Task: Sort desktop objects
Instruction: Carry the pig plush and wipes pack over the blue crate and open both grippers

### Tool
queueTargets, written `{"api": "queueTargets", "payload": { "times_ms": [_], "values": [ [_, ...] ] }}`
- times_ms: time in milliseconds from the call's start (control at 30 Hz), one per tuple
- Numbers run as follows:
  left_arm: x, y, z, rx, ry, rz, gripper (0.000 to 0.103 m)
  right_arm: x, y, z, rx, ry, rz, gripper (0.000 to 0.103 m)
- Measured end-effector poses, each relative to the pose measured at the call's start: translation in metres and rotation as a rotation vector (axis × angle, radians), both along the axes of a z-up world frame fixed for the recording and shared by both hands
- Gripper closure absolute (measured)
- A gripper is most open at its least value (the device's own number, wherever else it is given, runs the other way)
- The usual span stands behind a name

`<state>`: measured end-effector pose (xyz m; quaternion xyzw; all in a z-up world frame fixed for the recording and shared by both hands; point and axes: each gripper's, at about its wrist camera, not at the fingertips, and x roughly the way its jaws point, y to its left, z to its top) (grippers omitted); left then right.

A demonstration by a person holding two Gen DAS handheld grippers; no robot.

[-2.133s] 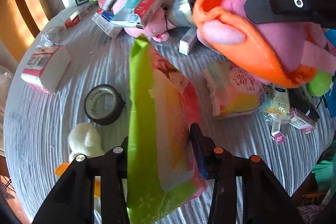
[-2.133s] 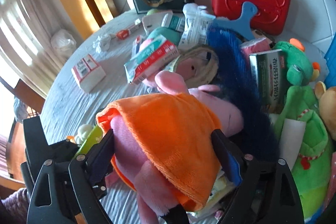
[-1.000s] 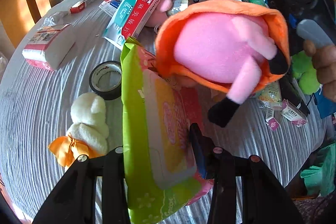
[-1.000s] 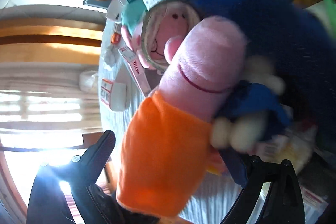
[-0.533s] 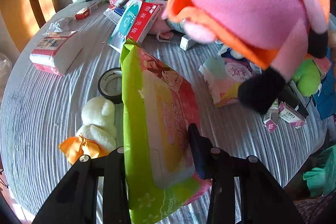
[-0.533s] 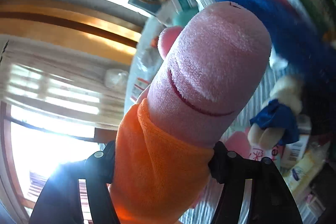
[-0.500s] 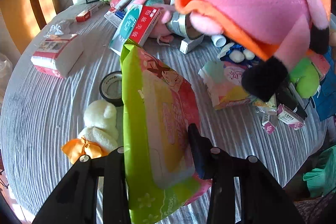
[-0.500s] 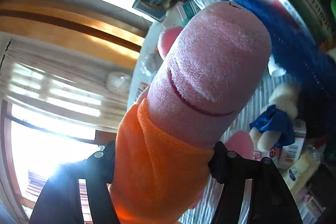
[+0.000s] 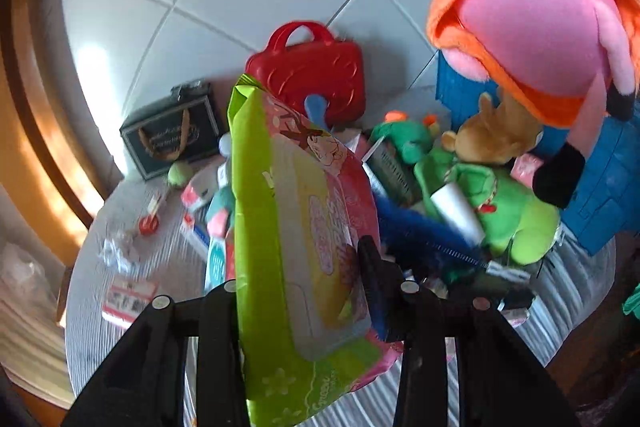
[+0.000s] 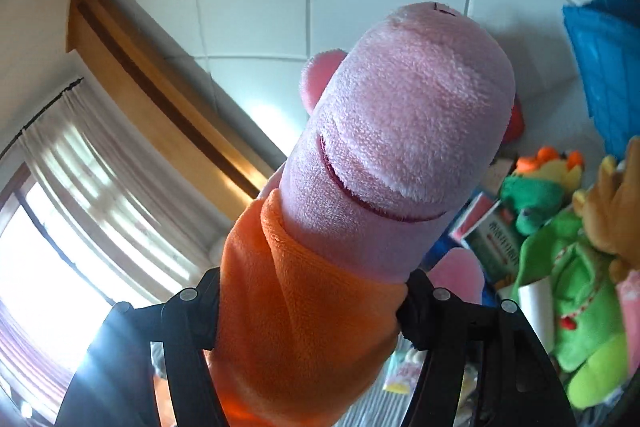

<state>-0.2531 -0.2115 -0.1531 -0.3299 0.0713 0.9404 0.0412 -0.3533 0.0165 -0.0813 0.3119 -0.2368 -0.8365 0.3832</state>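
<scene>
My left gripper is shut on a green and pink pack of wet wipes and holds it upright above the round table. My right gripper is shut on a pink pig plush in an orange dress, lifted high with its snout pointing up. The same plush hangs at the upper right of the left wrist view, above the toy pile.
On the table lie a red toy case, a dark gift box, a green plush, a brown plush, a blue brush, a blue crate and several small boxes.
Both grippers have risen and tilted up, so the tiled wall now fills the upper views. The pig plush has been lifted higher above the toys at the right.
</scene>
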Motion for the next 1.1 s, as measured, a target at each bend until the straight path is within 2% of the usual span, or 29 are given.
{"api": "queueTargets", "payload": {
  "times_ms": [233, 400, 500, 600, 667, 833, 900, 933, 967, 1000, 1067, 1100],
  "values": [
    [-0.038, 0.123, 0.08, -0.071, 0.172, -0.167, 0.067, 0.052, 0.118, 0.077, 0.004, 0.202, -0.202, 0.037],
    [-0.068, 0.233, 0.132, -0.057, 0.271, -0.289, 0.067, 0.088, 0.209, 0.123, 0.048, 0.304, -0.356, 0.037],
    [-0.09, 0.299, 0.157, -0.056, 0.309, -0.333, 0.067, 0.103, 0.265, 0.145, 0.097, 0.335, -0.46, 0.037],
    [-0.113, 0.36, 0.173, -0.057, 0.323, -0.36, 0.066, 0.103, 0.317, 0.16, 0.152, 0.325, -0.558, 0.037],
    [-0.128, 0.395, 0.179, -0.055, 0.314, -0.377, 0.066, 0.088, 0.347, 0.163, 0.177, 0.297, -0.604, 0.037],
    [-0.167, 0.46, 0.189, -0.042, 0.262, -0.379, 0.064, 0.046, 0.409, 0.153, 0.238, 0.183, -0.708, 0.037],
    [-0.18, 0.483, 0.191, -0.064, 0.239, -0.372, 0.062, 0.026, 0.431, 0.143, 0.248, 0.117, -0.727, 0.032],
    [-0.185, 0.491, 0.192, -0.082, 0.244, -0.354, 0.06, 0.016, 0.439, 0.137, 0.245, 0.076, -0.733, 0.025],
    [-0.187, 0.497, 0.194, -0.099, 0.263, -0.332, 0.052, 0.006, 0.445, 0.131, 0.246, 0.032, -0.728, 0.02],
    [-0.189, 0.502, 0.196, -0.108, 0.283, -0.313, 0.043, -0.004, 0.452, 0.125, 0.242, -0.013, -0.72, 0.019],
    [-0.189, 0.504, 0.203, -0.099, 0.328, -0.28, 0.0, -0.016, 0.451, 0.111, 0.201, -0.06, -0.73, 0.018],
    [-0.187, 0.503, 0.207, -0.089, 0.36, -0.269, 0.0, -0.017, 0.455, 0.109, 0.19, -0.058, -0.733, 0.018]
  ]
}}
